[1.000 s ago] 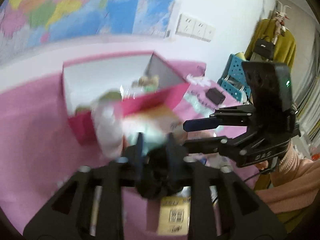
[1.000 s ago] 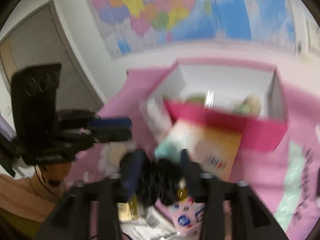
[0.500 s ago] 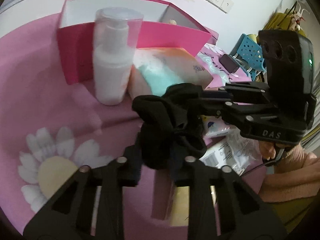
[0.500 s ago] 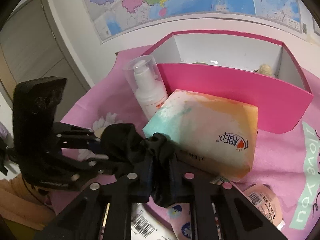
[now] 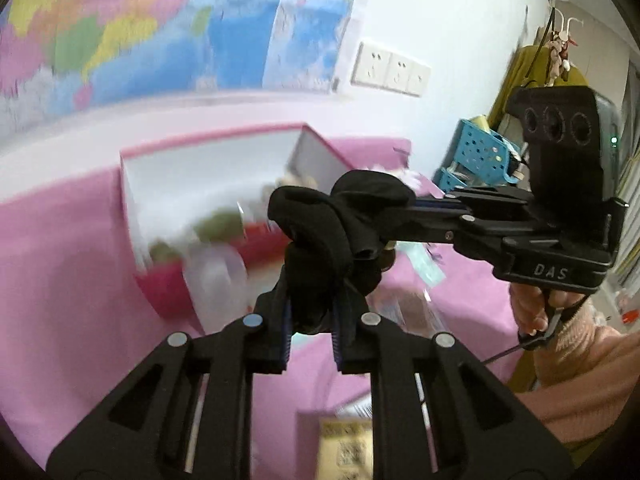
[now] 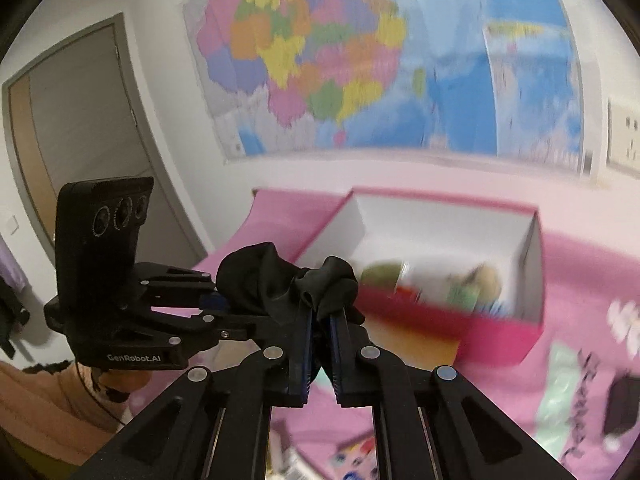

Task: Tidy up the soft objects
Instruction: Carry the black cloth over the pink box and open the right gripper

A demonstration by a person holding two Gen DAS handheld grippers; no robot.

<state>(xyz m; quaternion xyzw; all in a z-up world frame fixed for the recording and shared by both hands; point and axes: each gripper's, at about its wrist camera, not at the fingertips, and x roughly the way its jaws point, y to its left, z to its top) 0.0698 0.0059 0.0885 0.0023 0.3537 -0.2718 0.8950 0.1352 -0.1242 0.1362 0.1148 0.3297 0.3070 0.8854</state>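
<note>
We see a black cloth (image 5: 328, 236), bunched and knotted in folds, held in the air between two tongs above a pink tablecloth (image 5: 60, 260). The left tongs (image 5: 310, 308) are clamped on the lower end of the cloth, their jaws drawn nearly together with the fabric pinched between the blue pads. The right tongs (image 6: 320, 332) are likewise closed tight on the cloth, gripping its other end; in the left wrist view they reach in from the right side, with a hand (image 5: 528, 308) and a pink sleeve (image 5: 588, 360) below their handle. In the right wrist view the left tongs come in from the left, and the cloth bulges up between the two tools.

Beyond the cloth, on the tablecloth, we note a pink box (image 6: 500, 336) with white inner walls, open at the top. It holds a few small items, blurred, some green and some tan. In front of the box stand a pale bottle (image 5: 216, 284) and a pack with orange and green print (image 6: 412, 340), both smeared by motion.

On the wall behind hang a coloured map (image 6: 320, 60) and a row of white sockets (image 5: 390, 70). A blue basket (image 5: 476, 152) sits at the right of the left wrist view, and a grey door (image 6: 80, 128) at the left of the right wrist view.
</note>
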